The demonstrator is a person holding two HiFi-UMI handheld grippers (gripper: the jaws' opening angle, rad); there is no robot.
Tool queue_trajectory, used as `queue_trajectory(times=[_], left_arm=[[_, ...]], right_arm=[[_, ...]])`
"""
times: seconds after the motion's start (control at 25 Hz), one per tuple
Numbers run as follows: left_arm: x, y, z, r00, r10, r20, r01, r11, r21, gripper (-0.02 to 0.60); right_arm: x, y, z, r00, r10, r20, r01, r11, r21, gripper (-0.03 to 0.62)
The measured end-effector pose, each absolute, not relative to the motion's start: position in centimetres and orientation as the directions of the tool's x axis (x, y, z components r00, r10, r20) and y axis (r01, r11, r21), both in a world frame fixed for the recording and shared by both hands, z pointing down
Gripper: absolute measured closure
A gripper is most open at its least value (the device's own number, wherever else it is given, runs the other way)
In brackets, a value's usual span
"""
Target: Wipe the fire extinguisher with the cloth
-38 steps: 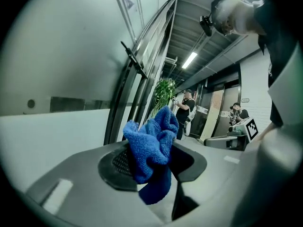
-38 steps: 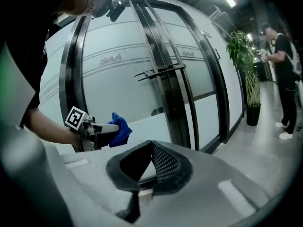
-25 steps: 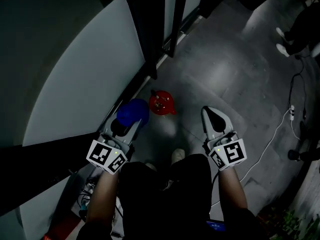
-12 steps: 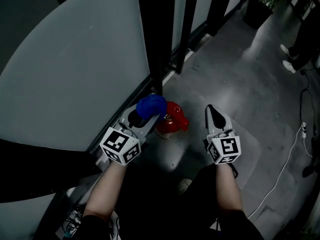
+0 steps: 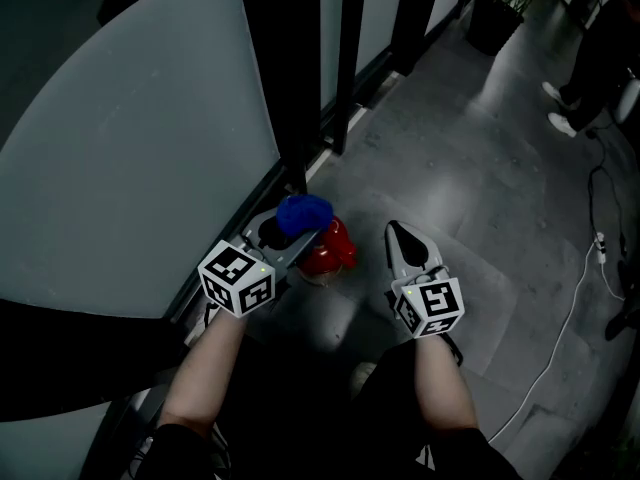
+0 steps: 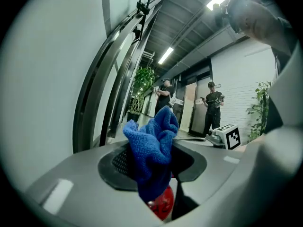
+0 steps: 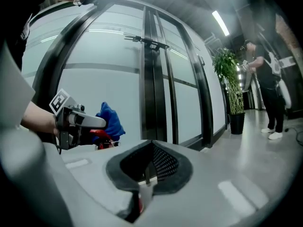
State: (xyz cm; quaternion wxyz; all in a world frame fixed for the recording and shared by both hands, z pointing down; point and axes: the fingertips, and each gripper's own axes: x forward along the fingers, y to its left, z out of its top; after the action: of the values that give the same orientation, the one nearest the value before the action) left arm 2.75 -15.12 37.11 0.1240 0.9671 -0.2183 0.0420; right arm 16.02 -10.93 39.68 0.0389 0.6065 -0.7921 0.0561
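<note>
A red fire extinguisher (image 5: 327,249) stands on the grey floor by the base of a dark glass-wall post. My left gripper (image 5: 283,235) is shut on a bunched blue cloth (image 5: 303,213), which hangs over the extinguisher's top left side; whether cloth and extinguisher touch is unclear. In the left gripper view the blue cloth (image 6: 154,150) sticks up from the shut jaws, with the red extinguisher (image 6: 162,205) showing just below. My right gripper (image 5: 402,243) is shut and holds nothing, a little right of the extinguisher. The right gripper view shows the cloth (image 7: 109,119) and extinguisher (image 7: 102,137) at left.
A frosted glass wall with dark posts (image 5: 301,78) runs along the left. A white cable (image 5: 560,326) trails over the floor at right. A potted plant (image 5: 496,16) stands far back, and a person's shoes (image 5: 559,108) are at upper right.
The left gripper with the blue cloth has come up from beside the extinguisher to its top left. The right gripper has stayed beside it, shifting slightly left.
</note>
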Motion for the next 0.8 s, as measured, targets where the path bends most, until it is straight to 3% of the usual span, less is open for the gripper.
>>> queue_trajectory(times=[0.6,0.8], left_arm=[[6.8,-7.9,33.4,0.974,-0.211,0.080,-0.221,-0.962,0.160,0.410],[7.3,-5.2,33.6,0.976,-0.194,0.095,-0.205,-0.972,0.117,0.410]], right_arm=[[15.4,-10.2,38.8,-0.298,-0.944,0.140,-0.954,0.290,-0.076,0.591],[14.2,-11.1,39.0,-0.322,-0.936,0.143,-0.946,0.313,-0.079,0.591]])
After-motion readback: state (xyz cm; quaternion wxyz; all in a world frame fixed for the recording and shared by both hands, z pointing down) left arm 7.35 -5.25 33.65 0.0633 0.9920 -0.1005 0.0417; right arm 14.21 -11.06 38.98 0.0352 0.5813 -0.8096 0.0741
